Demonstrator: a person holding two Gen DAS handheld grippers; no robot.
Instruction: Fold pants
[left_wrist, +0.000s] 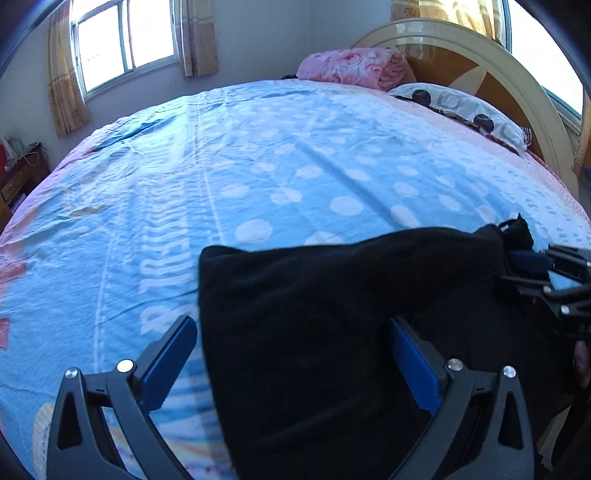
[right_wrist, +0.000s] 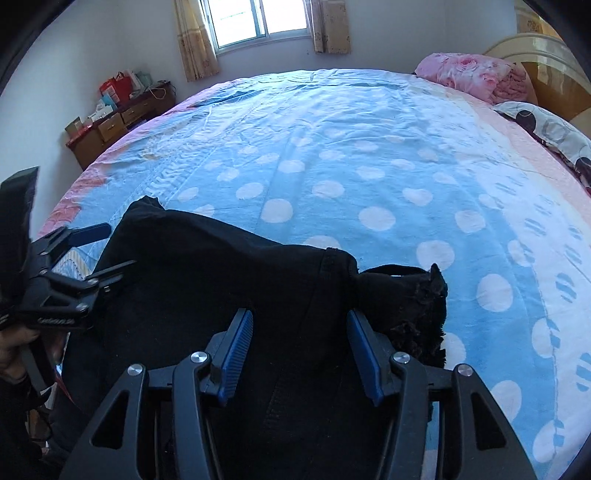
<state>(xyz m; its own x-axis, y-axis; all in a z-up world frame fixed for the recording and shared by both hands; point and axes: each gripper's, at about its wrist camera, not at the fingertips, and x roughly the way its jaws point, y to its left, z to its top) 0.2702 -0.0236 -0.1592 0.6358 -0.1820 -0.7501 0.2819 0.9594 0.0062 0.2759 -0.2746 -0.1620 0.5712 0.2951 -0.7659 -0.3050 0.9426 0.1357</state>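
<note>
Bed (left_wrist: 258, 155), large, covered by a blue sheet (right_wrist: 369, 184) with white dots and pink borders, wrinkled at the far side. Headboard (left_wrist: 480, 74), cream and brown, curved, at the far right end. Window (right_wrist: 258, 18) with patterned curtains (left_wrist: 62, 74) on the far wall. Wooden dresser (right_wrist: 110, 125) at the wall to the left of the bed, cluttered with bags and boxes. Pants (left_wrist: 314, 332), black, lying on the near edge of the bed, folded into a broad dark mass, one frayed end (right_wrist: 424, 306) sticking out to the right. Pink floral blanket (left_wrist: 351, 68), bundled beside the headboard. Pillow (left_wrist: 461, 107), white with dark circles, just beside the blanket. Left tool (left_wrist: 291, 358), jaws spread wide, left finger over bare sheet, right finger over the pants, nothing gripped; seen also from the right wrist camera (right_wrist: 96, 254) at the left edge of the pants. Right tool (right_wrist: 299, 354), jaws apart above the black cloth, nothing pinched between the blue pads (right_wrist: 236, 354).
</note>
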